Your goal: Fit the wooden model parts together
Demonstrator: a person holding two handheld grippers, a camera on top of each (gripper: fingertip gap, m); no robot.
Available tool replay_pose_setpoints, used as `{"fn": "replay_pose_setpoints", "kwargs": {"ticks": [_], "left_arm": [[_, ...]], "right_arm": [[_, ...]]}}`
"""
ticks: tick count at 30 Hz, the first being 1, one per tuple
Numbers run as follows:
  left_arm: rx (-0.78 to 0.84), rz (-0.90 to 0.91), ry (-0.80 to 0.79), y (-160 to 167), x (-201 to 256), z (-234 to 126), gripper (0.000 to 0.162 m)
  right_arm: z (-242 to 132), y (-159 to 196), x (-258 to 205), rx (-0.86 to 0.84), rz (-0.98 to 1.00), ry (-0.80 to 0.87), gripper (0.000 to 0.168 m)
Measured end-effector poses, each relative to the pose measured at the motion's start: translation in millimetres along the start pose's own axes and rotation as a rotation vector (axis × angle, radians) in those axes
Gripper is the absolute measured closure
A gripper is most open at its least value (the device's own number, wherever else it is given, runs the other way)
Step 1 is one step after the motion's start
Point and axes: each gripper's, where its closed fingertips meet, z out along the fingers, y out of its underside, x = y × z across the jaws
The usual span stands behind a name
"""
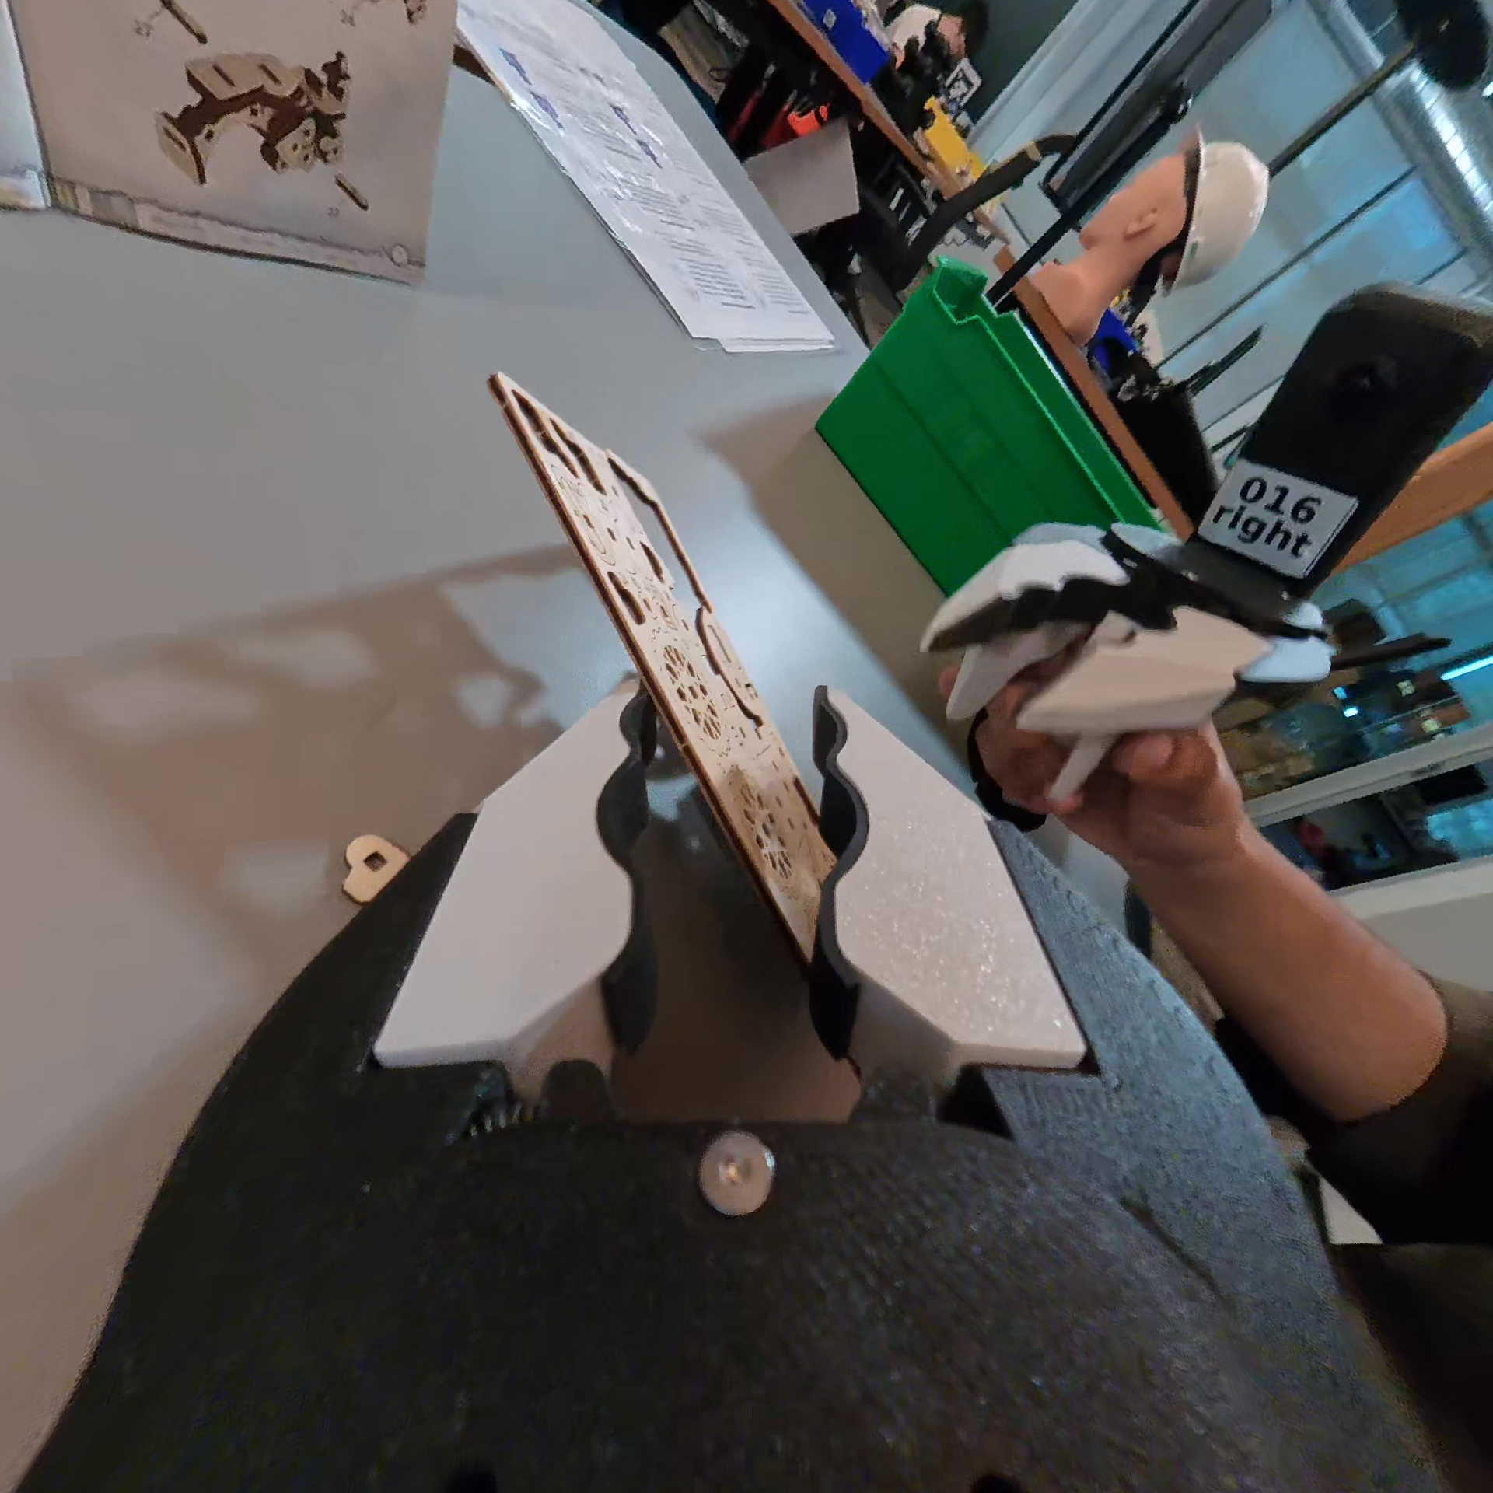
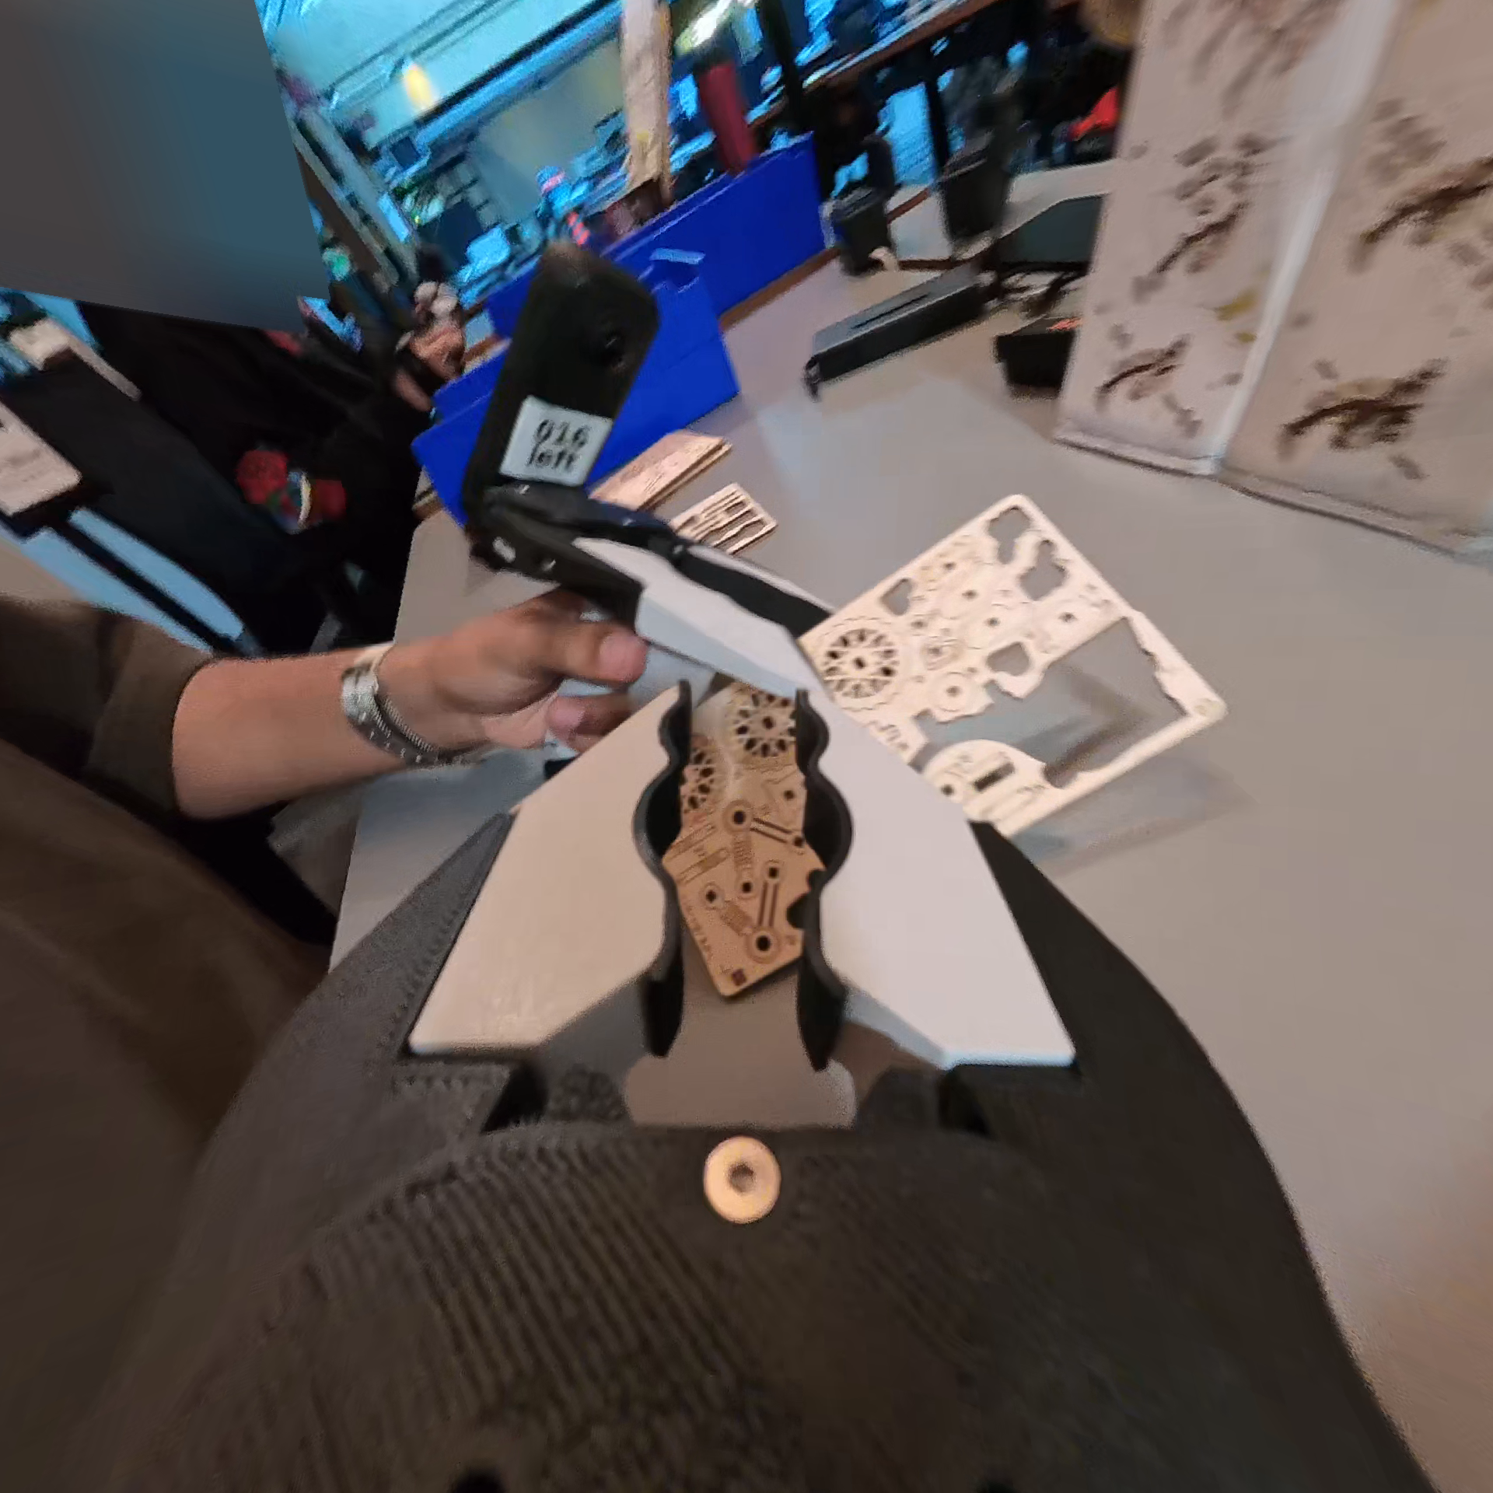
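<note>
Left hand-held gripper was clamped on the near edge of the wooden sheet, held tilted above the tabletop. Right hand-held gripper was seen slightly parted; whether the sheet was pinched could not be told. Sheet judged light, thin, brittle at cutouts; solid border should be gripped.

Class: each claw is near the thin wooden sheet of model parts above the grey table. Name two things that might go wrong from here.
1. The left claw pinches the wooden sheet only at one end, tilted above the table; a twist might snap it.
2. The right claw appears to hold a small wooden part by its edges; it could slip and drop, as the loose piece lies on the table.
</note>
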Motion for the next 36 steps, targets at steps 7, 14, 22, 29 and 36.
{"fn": "replay_pose_setpoints", "kwargs": {"ticks": [7, 14, 22, 29, 36], "left_arm": [[0.045, -0.009, 0.009, -4, 3, -3, 0.128], [0.008, -0.018, 0.016, 4, 7, 2, 0.118], [-0.115, 0.125, 0.004, 17, 10, 2, 0.116], [-0.261, 0.311, -0.063, 29, -1, -2, 0.123], [-0.146, 0.370, -0.214, -7, -36, -32, 0.125]], "right_arm": [[30, 45, -26, -0.251, -0.327, -0.020, 0.122], [41, 65, -23, -0.358, -0.543, 0.076, 0.114], [33, 60, -9, -0.360, -0.521, 0.134, 0.150], [17, 53, 24, -0.349, -0.373, 0.237, 0.141], [1, 63, 60, -0.446, -0.372, 0.408, 0.130]]}}
